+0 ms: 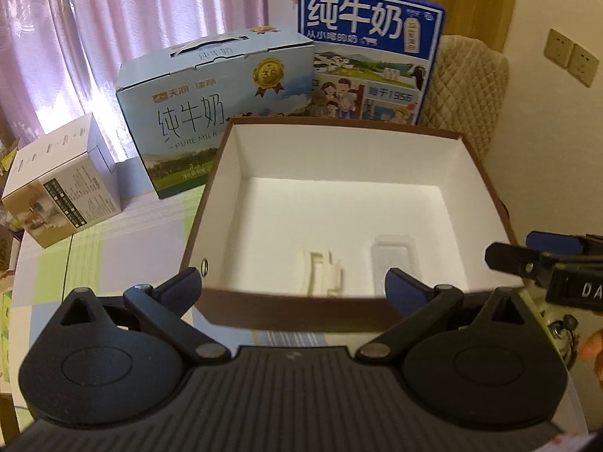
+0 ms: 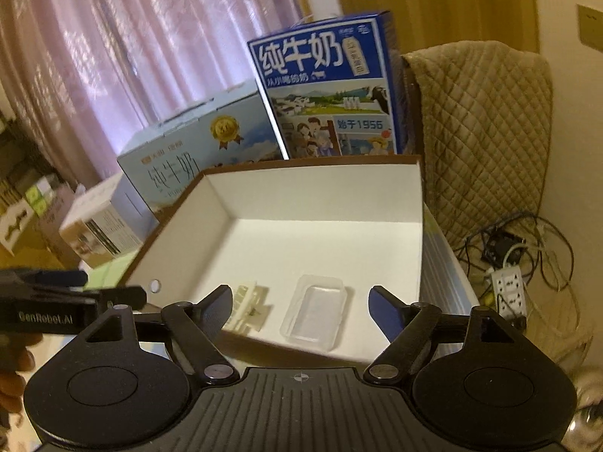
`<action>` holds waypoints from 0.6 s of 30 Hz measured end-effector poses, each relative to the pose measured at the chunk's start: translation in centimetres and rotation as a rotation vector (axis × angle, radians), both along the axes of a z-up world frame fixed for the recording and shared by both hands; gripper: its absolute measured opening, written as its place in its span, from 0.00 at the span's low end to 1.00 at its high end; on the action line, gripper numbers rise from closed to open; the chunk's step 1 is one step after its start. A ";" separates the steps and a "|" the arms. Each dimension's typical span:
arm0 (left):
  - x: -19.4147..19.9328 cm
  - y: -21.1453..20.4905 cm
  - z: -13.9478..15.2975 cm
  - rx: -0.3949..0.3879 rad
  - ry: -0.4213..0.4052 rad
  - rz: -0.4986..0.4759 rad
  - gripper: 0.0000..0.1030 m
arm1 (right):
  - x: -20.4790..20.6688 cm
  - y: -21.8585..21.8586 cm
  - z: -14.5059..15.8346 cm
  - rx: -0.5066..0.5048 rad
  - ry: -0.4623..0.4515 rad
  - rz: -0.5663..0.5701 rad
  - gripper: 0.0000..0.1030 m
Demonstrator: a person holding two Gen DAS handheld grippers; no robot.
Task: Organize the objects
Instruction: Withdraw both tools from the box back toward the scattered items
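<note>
An open box [image 1: 241, 158] [image 2: 377, 173], brown outside and white inside, stands on the table. Inside it near the front lie a small cream plastic piece [image 1: 320, 273] [image 2: 250, 307] and a clear plastic case [image 1: 394, 260] [image 2: 316, 312]. My left gripper [image 1: 297, 286] is open and empty, its fingers astride the box's front wall. My right gripper [image 2: 301, 307] is open and empty, hovering over the box's front edge above both items. Each gripper shows at the edge of the other's view, the right one [image 1: 527, 260] and the left one [image 2: 75, 290].
Behind the box stand a light-blue milk carton [image 1: 215, 113] [image 2: 196, 150] and a tall dark-blue milk carton [image 1: 369, 56] [image 2: 328, 86]. A small white box [image 1: 64, 188] [image 2: 101, 229] sits at the left. A quilted chair [image 2: 482, 132] and a power strip with cables [image 2: 508, 282] are at the right.
</note>
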State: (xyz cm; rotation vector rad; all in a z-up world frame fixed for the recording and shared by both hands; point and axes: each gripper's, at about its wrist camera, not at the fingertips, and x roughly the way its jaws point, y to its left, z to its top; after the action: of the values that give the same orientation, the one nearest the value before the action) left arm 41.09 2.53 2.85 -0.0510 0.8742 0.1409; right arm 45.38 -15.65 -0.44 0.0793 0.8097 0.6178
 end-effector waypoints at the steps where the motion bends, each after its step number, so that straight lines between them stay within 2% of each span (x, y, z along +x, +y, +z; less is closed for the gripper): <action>1: -0.5 -0.2 0.1 0.002 0.000 -0.005 0.99 | -0.5 -0.3 0.2 0.005 0.001 -0.009 0.75; 6: -3.2 -0.8 0.9 -0.013 -0.001 -0.046 0.99 | -3.8 -1.7 1.4 0.041 -0.010 -0.049 0.84; 11: -6.7 -0.6 2.2 -0.031 -0.029 -0.080 0.99 | -7.8 -2.8 2.6 0.106 -0.059 -0.093 0.88; 18: -11.8 0.3 3.5 -0.039 -0.063 -0.113 0.99 | -13.4 -2.3 3.4 0.046 -0.100 -0.109 0.88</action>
State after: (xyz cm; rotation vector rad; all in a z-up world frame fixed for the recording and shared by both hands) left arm 29.32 2.84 6.39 -0.0418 0.8151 0.0167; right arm 31.97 -17.97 2.92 0.1325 0.6898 0.5326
